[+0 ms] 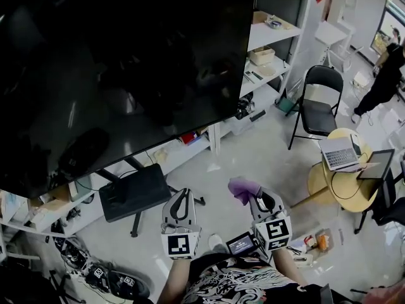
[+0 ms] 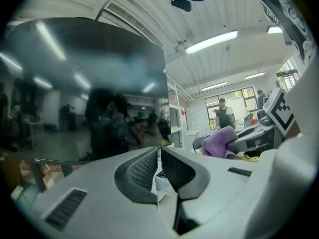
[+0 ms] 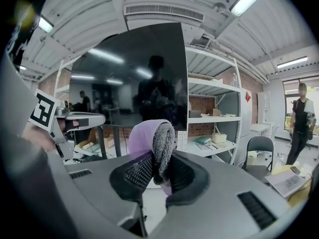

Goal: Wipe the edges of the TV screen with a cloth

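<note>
Right gripper (image 1: 252,196) clamped on a purple cloth (image 1: 243,187), which is folded between the jaws and bulges above them in the right gripper view; left gripper (image 1: 182,196) clenched with jaws together and nothing between them. Both are held low in front of the person, well apart from the TV screen (image 1: 126,62), which fills the upper left of the head view as a dark, unlit panel. The cloth touches no edge of the screen, so the task is judged to stand at its preparatory stage: cloth secured, every edge left to wipe.

Surroundings: a black stand base (image 1: 136,192) sits on the floor below the screen's lower edge, and white shelving (image 1: 272,37) stands close behind its right edge; both would likely crowd a pass along those two edges. Farther right, clear of the work, are a folding chair (image 1: 319,103), a round table (image 1: 345,189) carrying a laptop (image 1: 338,154), and a person (image 1: 386,75) in the background
</note>
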Available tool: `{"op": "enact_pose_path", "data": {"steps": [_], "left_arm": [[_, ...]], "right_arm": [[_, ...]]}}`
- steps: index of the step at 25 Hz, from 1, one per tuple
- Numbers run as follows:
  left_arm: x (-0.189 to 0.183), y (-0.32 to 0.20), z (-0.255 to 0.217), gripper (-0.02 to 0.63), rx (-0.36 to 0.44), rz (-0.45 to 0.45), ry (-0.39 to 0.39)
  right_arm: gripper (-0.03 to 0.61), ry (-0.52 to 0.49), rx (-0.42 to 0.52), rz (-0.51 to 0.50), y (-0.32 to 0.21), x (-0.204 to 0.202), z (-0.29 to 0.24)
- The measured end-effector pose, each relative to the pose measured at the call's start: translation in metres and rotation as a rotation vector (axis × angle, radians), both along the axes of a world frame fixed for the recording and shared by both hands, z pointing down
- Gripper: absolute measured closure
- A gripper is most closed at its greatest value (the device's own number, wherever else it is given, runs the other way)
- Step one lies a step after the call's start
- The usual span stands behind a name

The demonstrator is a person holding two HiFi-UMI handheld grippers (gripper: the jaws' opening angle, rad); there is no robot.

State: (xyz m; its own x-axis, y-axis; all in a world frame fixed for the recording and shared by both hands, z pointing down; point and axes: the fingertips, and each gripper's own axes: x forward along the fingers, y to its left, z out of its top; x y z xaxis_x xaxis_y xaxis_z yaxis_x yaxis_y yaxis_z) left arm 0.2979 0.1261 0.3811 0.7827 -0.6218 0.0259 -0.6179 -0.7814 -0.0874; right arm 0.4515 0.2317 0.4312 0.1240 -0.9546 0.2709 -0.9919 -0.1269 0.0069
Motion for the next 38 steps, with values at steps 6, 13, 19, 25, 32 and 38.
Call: {"op": "enact_pose_path", "data": {"steps": [6,13,19,25,32,38], "left_arm": [[0.026,-0.031,0.003,0.58,-0.014,-0.031,0.001],[0.069,-0.076,0.019,0.58,-0.002,-0.072,-0.089],[0.092,-0.102,0.021,0.58,-0.019,-0.139,-0.092],[0.107,-0.108,0.022,0.58,-0.004,-0.156,-0.119],[0.123,-0.118,0.023,0.58,-0.02,-0.187,-0.107],[0.129,-0.135,0.03,0.58,-0.029,-0.182,-0.119]], "right_arm": [[0.499,-0.004,-0.023,-0.013,-0.039,0.033,-0.001],[0.499,0.026,-0.045,-0.074,-0.096,0.089,0.002],[0.499,0.02,-0.032,-0.093,-0.129,0.128,-0.001],[0.499,0.017,-0.034,-0.14,-0.145,0.148,0.006],[0.499,0.0,-0.041,-0.158,-0.172,0.163,0.01],[0.499,0.014,-0.055,-0.157,-0.197,0.172,0.015]]}}
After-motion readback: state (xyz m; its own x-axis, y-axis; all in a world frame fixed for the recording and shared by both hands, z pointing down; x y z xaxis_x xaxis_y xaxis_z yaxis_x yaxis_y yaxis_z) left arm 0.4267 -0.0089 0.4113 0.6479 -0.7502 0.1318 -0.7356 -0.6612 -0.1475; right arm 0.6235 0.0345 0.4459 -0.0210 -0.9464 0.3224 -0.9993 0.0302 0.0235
